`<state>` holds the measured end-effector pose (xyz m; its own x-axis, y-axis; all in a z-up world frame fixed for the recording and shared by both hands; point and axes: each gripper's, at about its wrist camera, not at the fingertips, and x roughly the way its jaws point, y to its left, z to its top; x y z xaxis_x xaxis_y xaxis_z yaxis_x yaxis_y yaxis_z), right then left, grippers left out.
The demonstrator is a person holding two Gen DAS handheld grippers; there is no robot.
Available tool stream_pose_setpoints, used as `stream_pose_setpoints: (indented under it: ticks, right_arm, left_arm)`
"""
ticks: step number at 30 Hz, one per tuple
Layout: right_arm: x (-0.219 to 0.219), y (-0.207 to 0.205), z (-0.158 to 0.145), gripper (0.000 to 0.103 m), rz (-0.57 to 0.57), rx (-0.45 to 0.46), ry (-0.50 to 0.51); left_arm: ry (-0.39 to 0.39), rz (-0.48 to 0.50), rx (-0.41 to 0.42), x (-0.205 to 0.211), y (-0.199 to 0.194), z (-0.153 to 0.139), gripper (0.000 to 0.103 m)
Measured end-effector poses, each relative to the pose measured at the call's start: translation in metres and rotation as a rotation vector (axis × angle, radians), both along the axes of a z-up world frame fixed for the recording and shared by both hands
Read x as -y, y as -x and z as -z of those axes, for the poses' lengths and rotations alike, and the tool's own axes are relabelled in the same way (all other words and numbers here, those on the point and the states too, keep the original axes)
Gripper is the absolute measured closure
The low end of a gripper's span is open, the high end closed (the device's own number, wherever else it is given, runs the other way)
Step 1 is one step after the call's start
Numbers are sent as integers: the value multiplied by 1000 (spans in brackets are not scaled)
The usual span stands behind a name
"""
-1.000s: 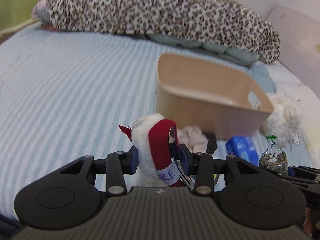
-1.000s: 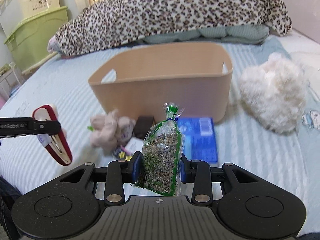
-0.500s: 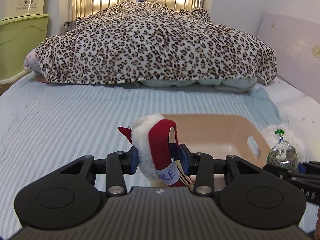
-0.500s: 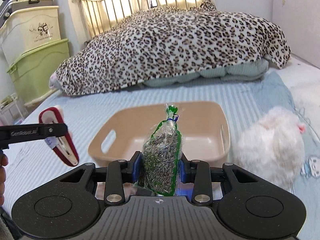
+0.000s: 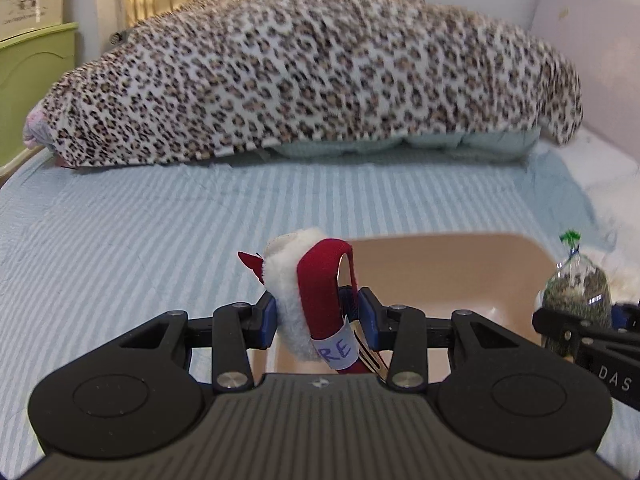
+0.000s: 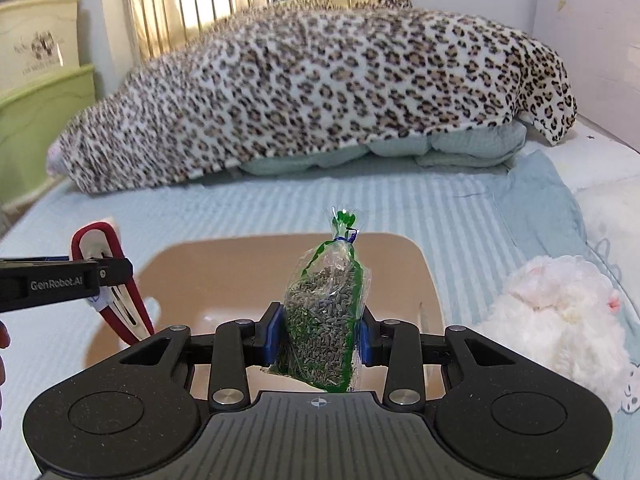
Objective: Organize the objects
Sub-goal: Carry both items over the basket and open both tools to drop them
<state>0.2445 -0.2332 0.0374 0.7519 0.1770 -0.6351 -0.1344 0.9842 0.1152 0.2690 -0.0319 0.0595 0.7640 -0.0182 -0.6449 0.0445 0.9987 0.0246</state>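
My left gripper (image 5: 317, 314) is shut on a red and white fluffy hair clip (image 5: 316, 292) with a paper tag, held above the near left part of the tan plastic bin (image 5: 460, 268). My right gripper (image 6: 320, 334) is shut on a clear bag of dried lavender (image 6: 326, 316) tied with a green top, held above the open bin (image 6: 224, 268). The clip (image 6: 116, 288) and the left gripper also show at the left of the right wrist view. The lavender bag (image 5: 576, 292) shows at the right of the left wrist view.
The bin sits on a bed with a blue striped sheet (image 5: 140, 232). A leopard-print blanket (image 6: 320, 92) lies over pillows at the back. A white plush toy (image 6: 556, 324) lies to the right of the bin. Green and cream storage boxes (image 6: 36, 100) stand at the left.
Both grippers have risen and moved forward over the bin with their objects. The small items in front of the bin have dropped out of view.
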Motion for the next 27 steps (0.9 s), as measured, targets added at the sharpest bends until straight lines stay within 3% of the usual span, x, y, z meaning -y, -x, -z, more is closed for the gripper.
stream_pose_setpoints:
  ticks: [7,11,12,14,17,21,27]
  right_arm:
    - [-6,-18,40,69,-23,-118,57]
    - [-11,-16,49,68,-35,-139,93]
    - [-12,-16,49,57,-36,-142,98]
    - [-12,-13,45,54,-33,-133,104]
    - [-7,-4,34,33,-14,-98,114]
    - [5,13,13,23,14,-54,79]
    - [18,48,-7,8,20,-7,92]
  left_arm:
    - [-8,8,-111,10,-15,44,60]
    - [-4,12,-125,15,-12,50,57]
    - [-6,17,-123,16,-11,48,55]
    - [-5,28,-117,18,-6,42,54]
    - [4,48,-97,18,6,27,28]
    - [-25,38,-51,20,24,5,15]
    - [-17,17,-41,12,49,-10,13]
